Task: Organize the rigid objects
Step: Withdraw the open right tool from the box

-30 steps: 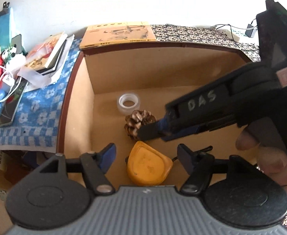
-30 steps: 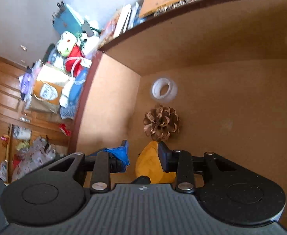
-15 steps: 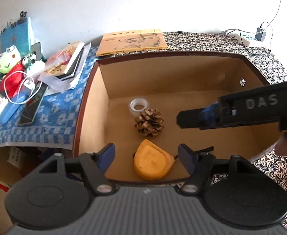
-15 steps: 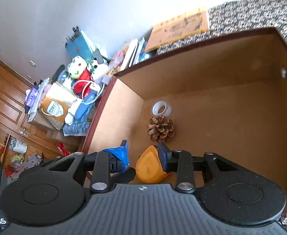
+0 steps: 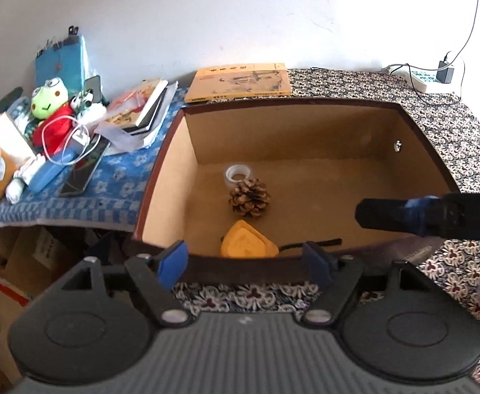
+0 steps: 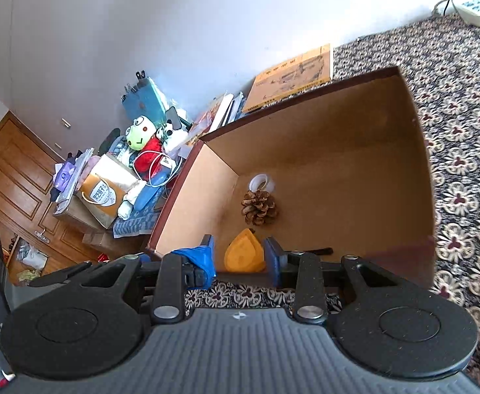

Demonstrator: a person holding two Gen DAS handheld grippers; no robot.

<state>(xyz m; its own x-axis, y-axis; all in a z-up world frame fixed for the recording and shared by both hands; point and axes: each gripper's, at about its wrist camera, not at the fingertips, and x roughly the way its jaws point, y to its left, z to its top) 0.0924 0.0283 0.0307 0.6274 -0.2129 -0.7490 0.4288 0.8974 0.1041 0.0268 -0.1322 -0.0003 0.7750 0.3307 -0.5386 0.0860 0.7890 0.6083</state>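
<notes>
inside the brown box (image 5: 174, 177): yellow case (image 5: 248, 244) by the near wall, pine cone (image 5: 249, 197) just beyond it, tape roll (image 5: 237, 174) farthest, beside the cone. left gripper (image 5: 246, 261) above the near rim, jaws wide and opening, nothing between. right gripper (image 6: 238, 257) at the box's right, jaws narrow, gripping nothing.
</notes>
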